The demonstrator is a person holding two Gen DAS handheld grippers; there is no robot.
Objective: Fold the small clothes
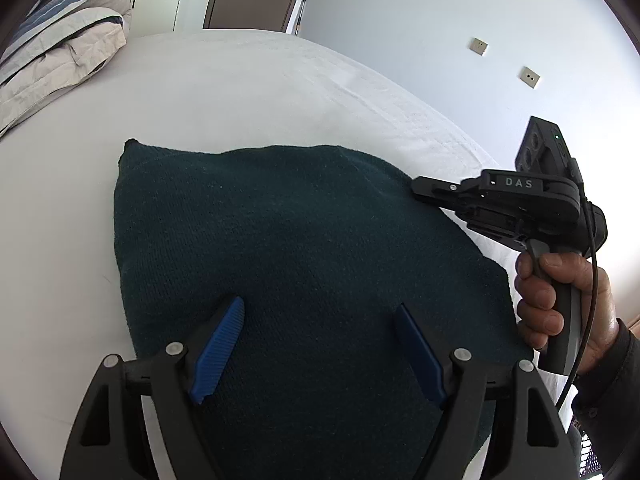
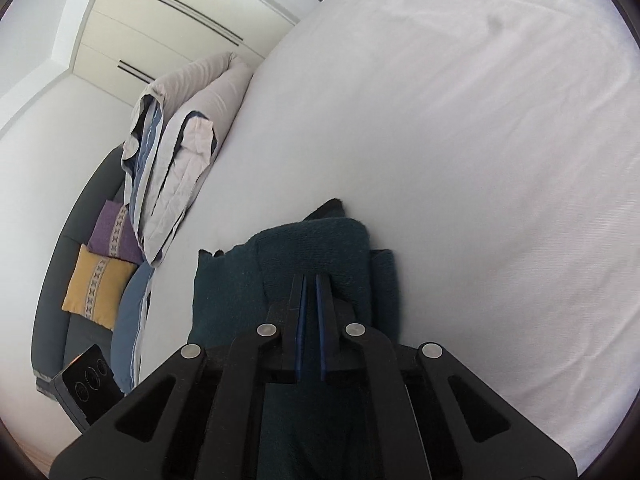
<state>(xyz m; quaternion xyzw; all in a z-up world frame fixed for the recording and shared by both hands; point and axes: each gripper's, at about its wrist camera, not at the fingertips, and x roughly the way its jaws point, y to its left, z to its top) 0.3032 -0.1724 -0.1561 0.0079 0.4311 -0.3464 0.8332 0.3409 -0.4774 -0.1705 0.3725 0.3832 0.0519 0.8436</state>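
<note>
A dark green knitted garment (image 1: 288, 248) lies folded flat on the white bed (image 1: 200, 80). My left gripper (image 1: 320, 320) is open and empty, its blue pads (image 1: 220, 348) spread just above the garment's near part. My right gripper (image 1: 420, 190) reaches in from the right at the garment's right edge. In the right wrist view the right gripper (image 2: 311, 280) has its fingers nearly together over the garment (image 2: 296, 256), with a narrow gap between the pads. I cannot tell if cloth is pinched between them.
A folded grey and blue duvet (image 1: 56, 40) lies at the bed's far left, also in the right wrist view (image 2: 176, 148). Yellow (image 2: 96, 288) and purple (image 2: 114, 232) cushions sit on a dark sofa beside the bed. A door and wall sockets are behind.
</note>
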